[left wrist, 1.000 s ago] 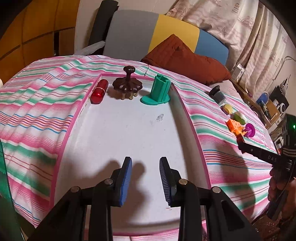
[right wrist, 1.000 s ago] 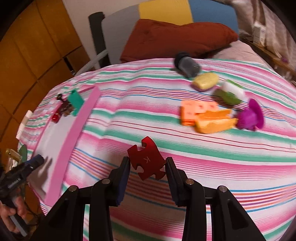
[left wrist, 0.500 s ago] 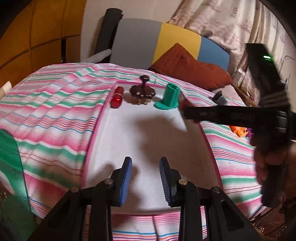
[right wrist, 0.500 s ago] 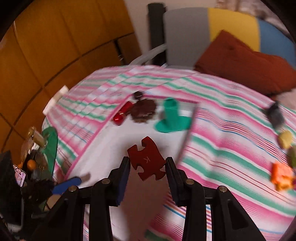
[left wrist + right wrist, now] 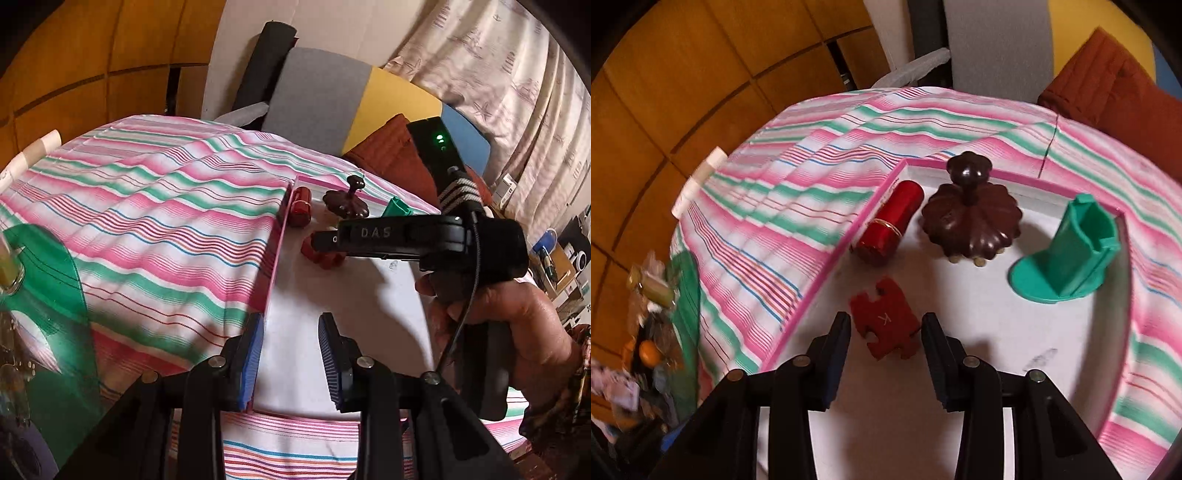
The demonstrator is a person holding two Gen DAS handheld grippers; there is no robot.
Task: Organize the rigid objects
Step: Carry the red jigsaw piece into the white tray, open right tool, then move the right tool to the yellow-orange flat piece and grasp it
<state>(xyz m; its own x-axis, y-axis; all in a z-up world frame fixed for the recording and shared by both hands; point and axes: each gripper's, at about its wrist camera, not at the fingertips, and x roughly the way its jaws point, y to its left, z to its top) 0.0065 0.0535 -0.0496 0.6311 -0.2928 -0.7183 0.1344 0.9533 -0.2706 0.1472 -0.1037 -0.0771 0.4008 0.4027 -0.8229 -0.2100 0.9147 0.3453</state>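
A red jigsaw-shaped piece (image 5: 882, 317) marked K lies on the white floor of the pink-rimmed tray (image 5: 812, 295). My right gripper (image 5: 884, 332) straddles it with its jaws opening, and the pads no longer press on it. Behind it in the tray are a red cylinder (image 5: 890, 229), a dark brown knobbed lid (image 5: 971, 225) and a green stand (image 5: 1071, 254). In the left wrist view my left gripper (image 5: 291, 354) hovers open and empty over the tray's near left rim (image 5: 275, 258). The right gripper (image 5: 321, 240) reaches in from the right over the red piece (image 5: 323, 256).
The tray sits on a pink, green and white striped bedspread (image 5: 166, 221). A person's hand (image 5: 498, 317) holds the right tool. A rust cushion (image 5: 1115, 81) lies beyond the tray. A green sheet (image 5: 44, 295) and clutter sit off the bed's left edge.
The right gripper carried the red piece from over the bedspread to the tray, lowered it, and its jaws have widened off it. The left gripper drifted toward the tray's left rim.
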